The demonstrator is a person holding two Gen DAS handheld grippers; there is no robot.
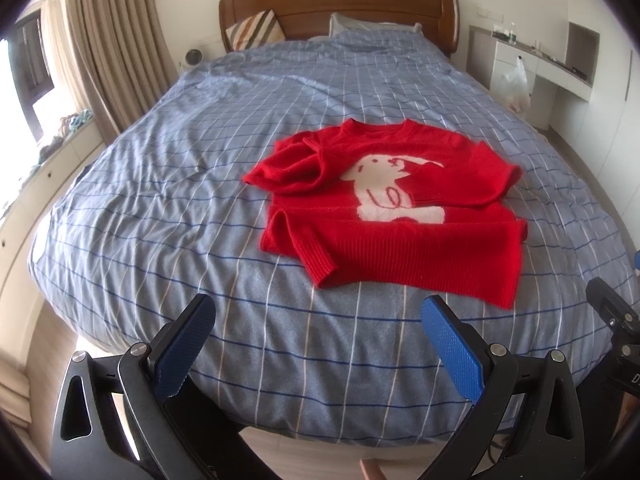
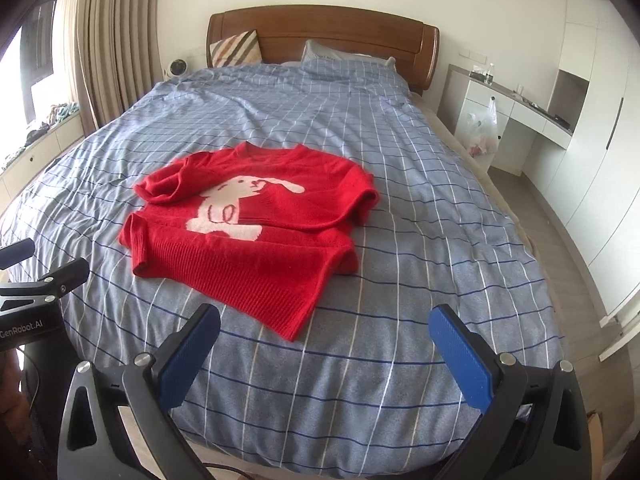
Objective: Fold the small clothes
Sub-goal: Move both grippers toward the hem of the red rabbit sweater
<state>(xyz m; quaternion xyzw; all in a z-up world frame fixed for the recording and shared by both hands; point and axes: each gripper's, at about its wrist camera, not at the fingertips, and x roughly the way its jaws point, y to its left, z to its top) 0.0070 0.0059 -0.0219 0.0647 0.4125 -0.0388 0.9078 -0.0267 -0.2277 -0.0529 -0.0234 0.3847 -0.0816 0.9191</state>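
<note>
A small red sweater [image 1: 384, 216] with a white rabbit design [image 1: 394, 188] lies front-up on the bed [image 1: 160, 184], spread over the blue checked cover in the half nearer the foot edge, roughly midway between the two side edges. Its neckline points toward the headboard [image 1: 340, 8] and its ribbed hem toward the foot edge. Both sleeves are folded in across the body: one bunches in a loose roll beside the rabbit's head, the other lies over the chest on the opposite side, its cuff turned back. One hem corner is flipped up, showing a ribbed band.

The left claw [image 1: 318, 328] hangs above the foot edge of the bed, its blue-padded fingers [image 1: 452, 352] spread wide with nothing between them, apart from the sweater. The right claw [image 2: 324, 340] is likewise spread wide and empty over the foot edge, with the sweater's hem corner lying just ahead of its left finger [image 2: 188, 360], not touching. Part of the left claw's black body shows at the left side of the right wrist view.

At the head of the bed a striped cushion [image 1: 256, 30] and a grey pillow [image 1: 360, 24] lean against the wooden headboard. Beige curtains [image 1: 108, 40] hang beside one side edge, near a window ledge with small items on it. Past the other side edge stands a white desk unit [image 2: 516, 112] with a plastic bag [image 2: 482, 128] hanging from it.
</note>
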